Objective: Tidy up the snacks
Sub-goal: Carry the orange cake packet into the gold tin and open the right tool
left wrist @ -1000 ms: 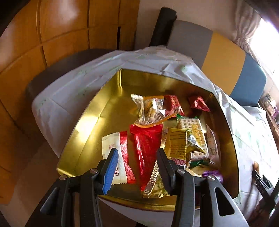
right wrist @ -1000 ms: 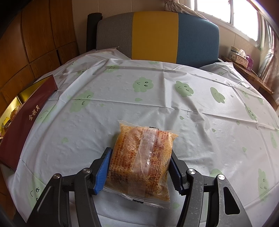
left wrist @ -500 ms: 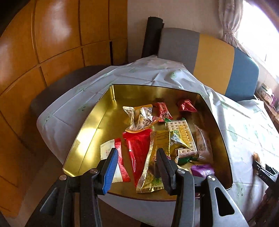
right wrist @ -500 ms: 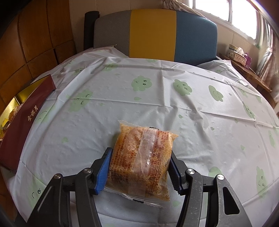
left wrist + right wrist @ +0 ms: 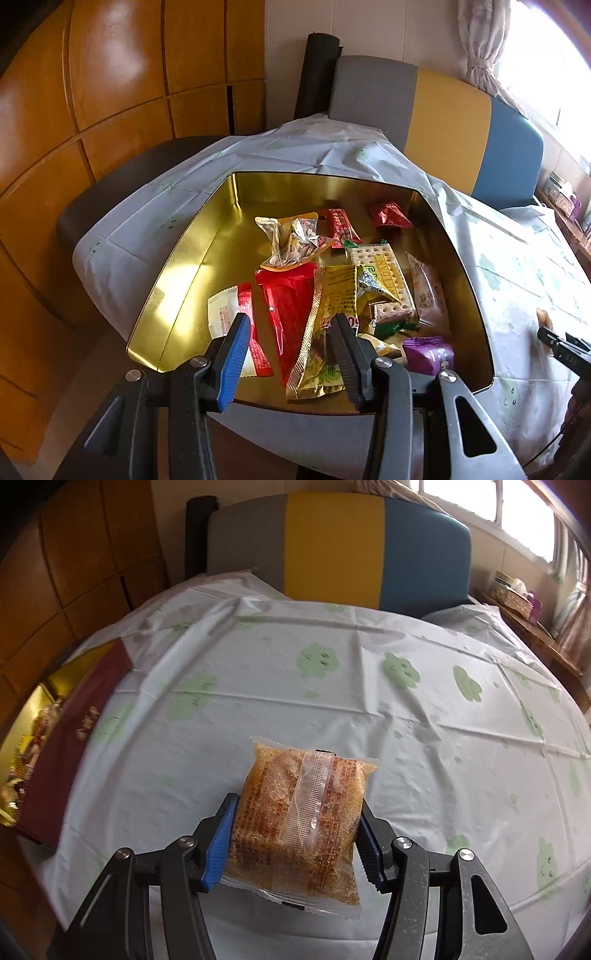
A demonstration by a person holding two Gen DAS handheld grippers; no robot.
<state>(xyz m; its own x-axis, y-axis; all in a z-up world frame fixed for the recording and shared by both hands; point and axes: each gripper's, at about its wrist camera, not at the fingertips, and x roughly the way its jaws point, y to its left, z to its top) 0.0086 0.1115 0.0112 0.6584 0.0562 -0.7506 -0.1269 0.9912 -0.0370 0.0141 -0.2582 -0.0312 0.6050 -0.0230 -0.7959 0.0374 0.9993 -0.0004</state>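
The right gripper clamps an orange snack packet over the worktop; the slippery film could slide free if the carry jolts. The left gripper hangs open and empty above the gold tin at the worktop's left edge. Only the left view shows the tin's snacks; the right shows its maroon side.

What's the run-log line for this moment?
left gripper: open, over gold tin | right gripper: shut on orange snack packet
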